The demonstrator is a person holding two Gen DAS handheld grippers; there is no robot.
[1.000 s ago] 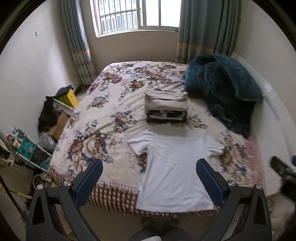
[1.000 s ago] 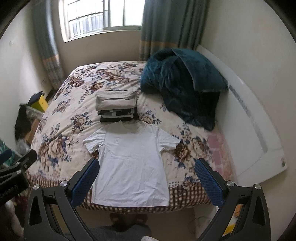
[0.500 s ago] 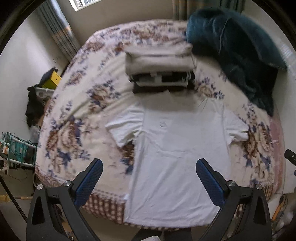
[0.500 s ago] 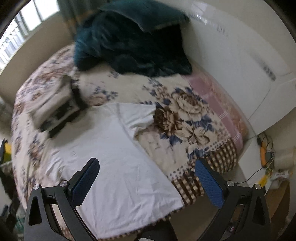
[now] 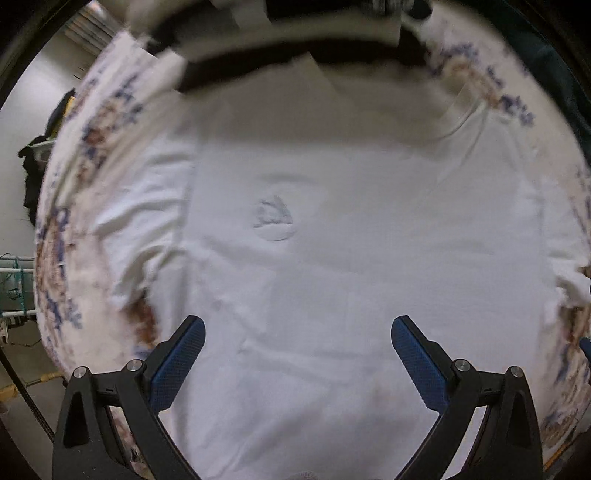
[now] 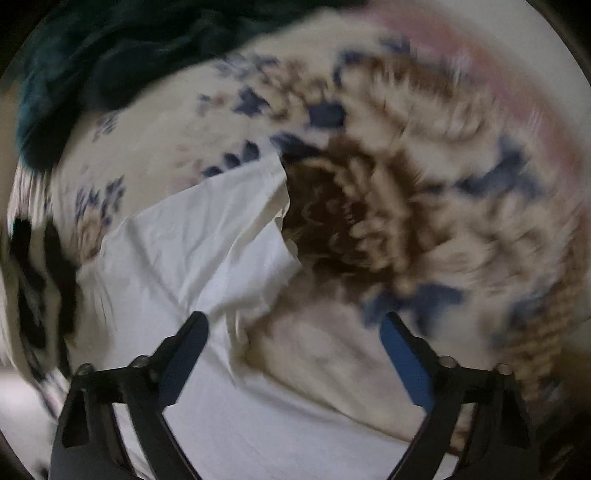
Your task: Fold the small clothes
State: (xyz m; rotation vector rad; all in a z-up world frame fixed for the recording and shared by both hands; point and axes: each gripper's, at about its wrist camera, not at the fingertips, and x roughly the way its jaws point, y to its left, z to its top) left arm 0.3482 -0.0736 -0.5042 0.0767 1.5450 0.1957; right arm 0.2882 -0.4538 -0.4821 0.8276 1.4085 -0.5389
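A white T-shirt (image 5: 332, 258) lies flat on the floral bedspread (image 5: 62, 240), with a small round chest print (image 5: 273, 219). My left gripper (image 5: 297, 336) is open and empty, close above the shirt's middle. My right gripper (image 6: 293, 332) is open and empty, close above the shirt's right sleeve (image 6: 207, 243) and the bedspread (image 6: 424, 192) beside it. A stack of folded clothes (image 5: 295, 33) sits just past the collar and also shows at the left edge of the right wrist view (image 6: 33, 280). Both views are blurred by motion.
A dark teal blanket (image 6: 110, 66) is heaped on the far side of the bed. Dark clutter (image 5: 40, 155) and a rack (image 5: 14, 288) stand on the floor left of the bed.
Both grippers have dropped from a high view of the whole bed to close above the shirt. The left went to the chest, the right to the right sleeve. Both stayed open.
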